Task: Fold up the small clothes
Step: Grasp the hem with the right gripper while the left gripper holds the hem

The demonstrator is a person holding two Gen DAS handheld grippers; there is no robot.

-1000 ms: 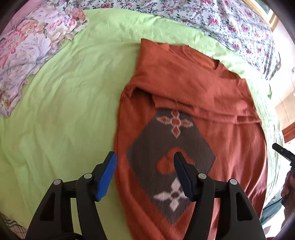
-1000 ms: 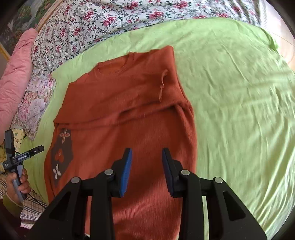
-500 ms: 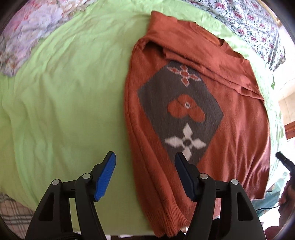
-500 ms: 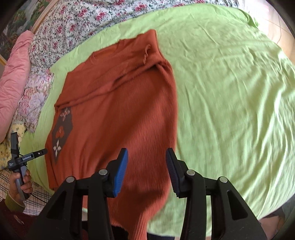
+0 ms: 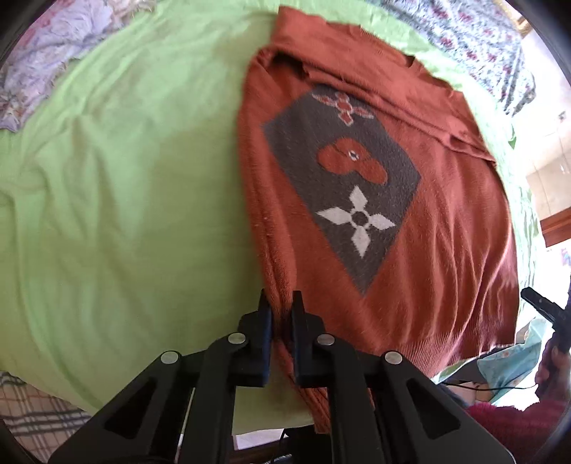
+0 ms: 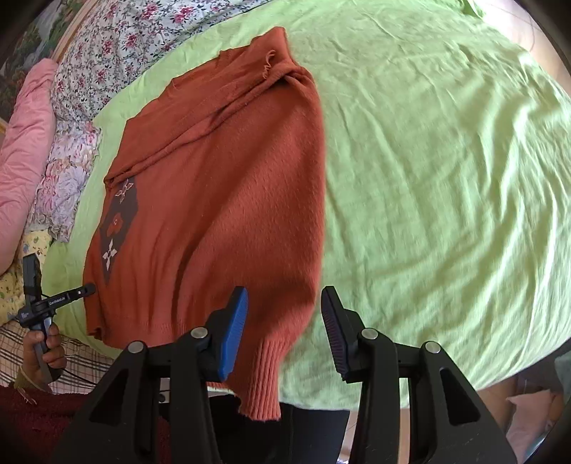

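A rust-orange sweater [image 5: 439,221] with a grey diamond panel of flower motifs lies flat on the green bedsheet [image 5: 125,196], sleeves folded across the chest. My left gripper [image 5: 281,307] is shut on the sweater's left side edge near the hem. In the right wrist view the sweater [image 6: 232,200] reaches the bed's near edge, its ribbed hem corner hanging over. My right gripper [image 6: 284,307] is open with the sweater's right bottom edge between its fingers. The left gripper also shows at the far left in the right wrist view [image 6: 85,289].
Floral pillows [image 6: 67,178] and a pink quilt [image 6: 21,142] lie at the head of the bed. A floral bedspread [image 6: 150,28] lies beyond the sweater. Wide green sheet [image 6: 446,160] spreads to the sweater's right. The bed's near edge is just below both grippers.
Both grippers moved back toward the hem at the bed's near edge. My left gripper closed from wide open onto the sweater's left edge. My right gripper stayed open and now straddles the right bottom edge.
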